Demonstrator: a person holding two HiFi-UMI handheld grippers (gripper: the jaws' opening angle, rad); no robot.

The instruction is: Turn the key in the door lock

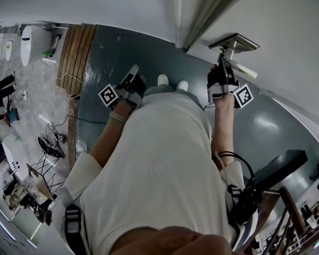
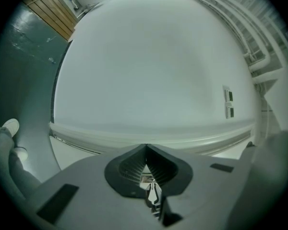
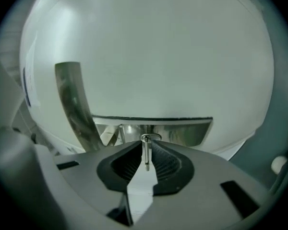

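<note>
**Right gripper on key at lock: turn not yet made**

Item 1. Right gripper (image 3: 147,148): your jaws are pressed together on the key (image 3: 146,158). It shows as a thin metal sliver standing edge-on between the ribbed pads. Its far end meets the bright lock plate (image 3: 182,131) on the door (image 3: 149,56).

Item 2. Door handle (image 3: 73,104): a curved metal lever, just left of the key and apart from your jaws.

Item 3. Left gripper (image 2: 146,151): the jaws are closed with nothing between them. It hangs at your left side, well apart from the lock, and faces a plain white wall.

Step in hand: the grip looks made and the key looks seated in the lock, so the turn itself remains.

Next move calls for: a roll of your right wrist about the key's own axis. Keep the clamp firm and apply no sideways pull, or the thin blade may slip between the pads. Which way it should turn cannot be told.

Writing: none legible.
- Marker cubes (image 1: 243,95) carry square black-and-white patterns only.
- Two small wall plates (image 2: 228,102) are too small to read.
</note>
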